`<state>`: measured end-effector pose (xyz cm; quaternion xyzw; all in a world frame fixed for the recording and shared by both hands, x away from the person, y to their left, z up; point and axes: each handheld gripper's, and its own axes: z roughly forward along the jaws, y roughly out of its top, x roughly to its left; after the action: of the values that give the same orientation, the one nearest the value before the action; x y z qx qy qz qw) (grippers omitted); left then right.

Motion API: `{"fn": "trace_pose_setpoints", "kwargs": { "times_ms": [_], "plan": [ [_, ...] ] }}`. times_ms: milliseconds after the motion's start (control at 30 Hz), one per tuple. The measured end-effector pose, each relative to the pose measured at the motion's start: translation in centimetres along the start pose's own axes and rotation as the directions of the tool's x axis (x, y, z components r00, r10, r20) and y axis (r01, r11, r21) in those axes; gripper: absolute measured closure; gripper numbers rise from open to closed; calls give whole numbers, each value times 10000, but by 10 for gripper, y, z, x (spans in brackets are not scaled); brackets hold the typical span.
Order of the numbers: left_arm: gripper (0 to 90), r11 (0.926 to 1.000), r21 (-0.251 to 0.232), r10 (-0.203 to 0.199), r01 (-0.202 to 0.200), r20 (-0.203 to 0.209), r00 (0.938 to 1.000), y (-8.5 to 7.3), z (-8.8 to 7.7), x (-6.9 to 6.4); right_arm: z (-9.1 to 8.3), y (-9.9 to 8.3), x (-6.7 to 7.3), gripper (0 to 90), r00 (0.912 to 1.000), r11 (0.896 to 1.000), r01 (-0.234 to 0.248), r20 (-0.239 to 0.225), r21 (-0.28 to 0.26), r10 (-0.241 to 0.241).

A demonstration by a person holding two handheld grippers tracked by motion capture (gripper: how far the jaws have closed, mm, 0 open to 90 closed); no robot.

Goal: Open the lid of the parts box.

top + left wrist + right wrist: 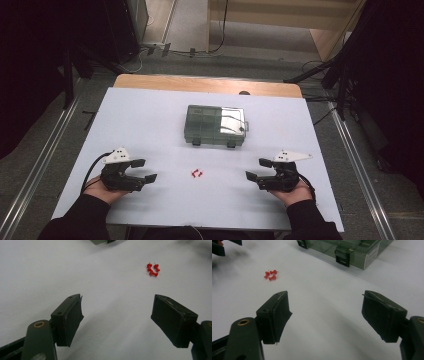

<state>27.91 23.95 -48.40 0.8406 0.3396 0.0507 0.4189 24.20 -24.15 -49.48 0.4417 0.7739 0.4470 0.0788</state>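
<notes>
Holding our left gripper (pixel 145 170) and right gripper (pixel 258 169) jaws apart, flanking red pushpins (pixel 196 173); closed compartment box (pixel 215 125) beyond.

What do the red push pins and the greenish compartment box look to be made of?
Push pins: glossy red heads, likely moulded plastic; thin metal-looking points, too small to be sure. Compartment box: see-through green-tinted hard plastic, since dividers show through its closed lid and it glares in the high view; its black latches look opaque plastic.
</notes>
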Motion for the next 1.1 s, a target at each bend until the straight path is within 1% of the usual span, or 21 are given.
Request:
{"fn": "trace_pose_setpoints", "kwargs": {
  "times_ms": [100, 167, 200, 300, 533, 600, 667, 767, 867, 1100],
  "plan": [
    [238, 10000, -27, -41, 41, -7, 10000, -1, 0, 0, 2, 3, -1, 247, 9999, 9999, 102, 85, -60, -102],
    [238, 10000, -17, -55, 55, -27, 10000, -1, 0, 0, 3, 4, -2, 251, 9999, 10000, 27, 105, -30, -27],
    [238, 10000, -32, -51, 51, -15, 10000, -1, 1, 0, 4, 5, -3, 254, 9999, 9999, 83, 127, -69, -82],
    [238, 10000, -7, -77, 77, -17, 10000, 0, 2, 1, 8, 8, -3, 260, 9999, 10000, 26, 148, -60, -26],
    [238, 10000, 56, -14, 14, 16, 10000, 2, 6, 1, 14, 13, -4, 273, 9998, 10000, -78, 205, -58, 79],
    [238, 10000, 40, -70, 70, -16, 10000, 3, 7, 1, 18, 15, -5, 280, 9997, 10000, -19, 248, -7, 19],
    [238, 10000, 75, -22, 22, 22, 10000, 3, 7, 2, 19, 16, -6, 281, 9997, 10000, 5, 254, -18, -5],
    [238, 10000, 71, -56, 55, 48, 10000, 3, 8, 1, 22, 18, -6, 289, 9996, 10000, -3, 284, 21, 3],
    [238, 9999, 117, -69, 68, 60, 10000, 4, 8, 1, 24, 20, -7, 303, 9994, 9999, -112, 320, 40, 110],
    [237, 9999, 105, -138, 137, 108, 9998, 7, 12, 2, 29, 23, -11, 315, 9990, 9998, -189, 408, 29, 188]
  ]
}}
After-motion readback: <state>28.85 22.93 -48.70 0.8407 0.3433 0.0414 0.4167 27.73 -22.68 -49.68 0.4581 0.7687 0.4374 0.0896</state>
